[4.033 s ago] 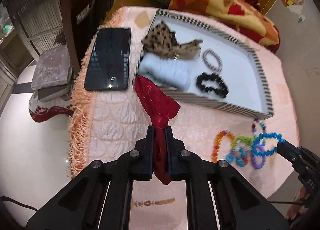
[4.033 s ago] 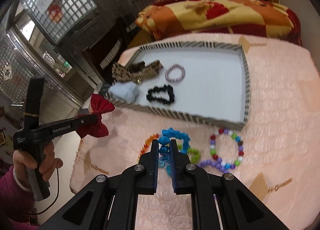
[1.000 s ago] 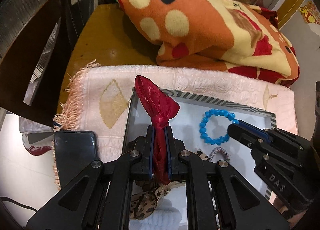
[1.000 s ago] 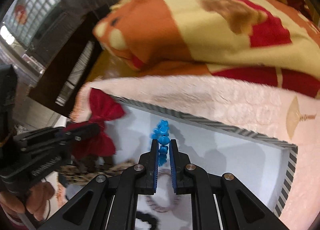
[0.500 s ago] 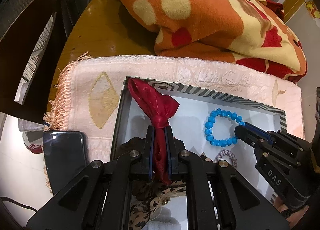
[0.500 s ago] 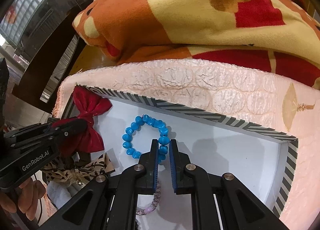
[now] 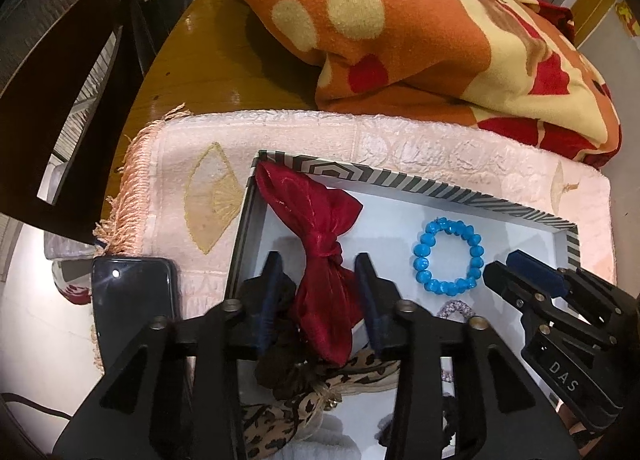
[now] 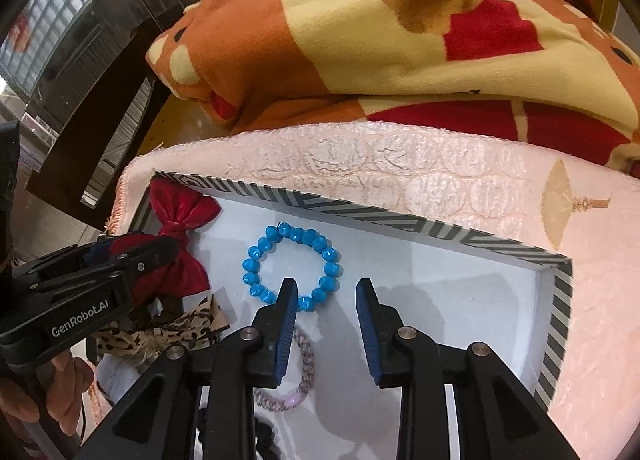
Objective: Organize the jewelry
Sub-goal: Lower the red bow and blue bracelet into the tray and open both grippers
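A red fabric bow (image 7: 320, 244) lies in the far left corner of the white tray with a striped rim (image 7: 400, 180). My left gripper (image 7: 318, 264) is open around the bow, jaws apart on either side. A blue bead bracelet (image 7: 448, 256) lies flat on the tray floor; it also shows in the right wrist view (image 8: 292, 266). My right gripper (image 8: 326, 288) is open just in front of it, empty. The bow (image 8: 180, 228) and tray rim (image 8: 400, 228) show there too. A pink braided bracelet (image 8: 300, 372) lies under the right jaws.
A leopard-print bow (image 7: 328, 384) and a pale blue cloth item sit near in the tray. A black phone (image 7: 132, 300) lies on the pink fringed mat (image 7: 180, 164). An orange and yellow blanket (image 7: 400, 32) is piled behind. A dark chair (image 7: 60, 100) stands left.
Both grippers have opened. The red bow has dropped into the tray's far left corner and the blue bracelet now lies free on the tray floor.
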{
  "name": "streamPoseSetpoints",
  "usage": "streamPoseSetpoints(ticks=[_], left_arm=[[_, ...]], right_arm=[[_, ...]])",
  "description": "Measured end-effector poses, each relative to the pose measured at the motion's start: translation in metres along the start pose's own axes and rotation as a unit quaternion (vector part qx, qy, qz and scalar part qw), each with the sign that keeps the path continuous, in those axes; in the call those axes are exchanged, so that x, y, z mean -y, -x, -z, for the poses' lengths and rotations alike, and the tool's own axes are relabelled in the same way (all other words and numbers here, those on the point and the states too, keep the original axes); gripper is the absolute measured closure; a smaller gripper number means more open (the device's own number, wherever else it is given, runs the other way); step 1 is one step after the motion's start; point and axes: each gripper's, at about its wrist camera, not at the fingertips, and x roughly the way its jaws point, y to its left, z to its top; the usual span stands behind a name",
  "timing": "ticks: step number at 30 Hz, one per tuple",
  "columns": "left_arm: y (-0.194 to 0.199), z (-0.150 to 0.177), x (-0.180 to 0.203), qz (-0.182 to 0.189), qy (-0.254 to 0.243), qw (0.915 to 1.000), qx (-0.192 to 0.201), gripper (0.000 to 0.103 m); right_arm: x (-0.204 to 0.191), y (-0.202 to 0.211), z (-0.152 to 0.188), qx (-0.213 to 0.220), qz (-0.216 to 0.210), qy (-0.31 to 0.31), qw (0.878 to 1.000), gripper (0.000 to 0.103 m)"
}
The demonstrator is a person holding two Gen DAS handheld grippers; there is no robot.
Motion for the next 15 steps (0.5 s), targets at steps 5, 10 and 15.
streamPoseSetpoints(ticks=[5,10,15], left_arm=[[0.012,0.004,0.0,-0.005,-0.003,0.9999,0.011,0.057],[0.027,0.01,0.001,-0.013,-0.006,0.9996,0.023,0.055],[0.045,0.019,0.003,-0.022,-0.012,0.999,0.037,0.055]], right_arm=[[0.001,0.019,0.007,0.009,0.0,-0.003,1.0,0.072],[-0.001,0.036,0.016,0.022,-0.004,-0.006,1.0,0.069],[-0.003,0.051,0.025,0.027,-0.012,-0.015,0.999,0.066]])
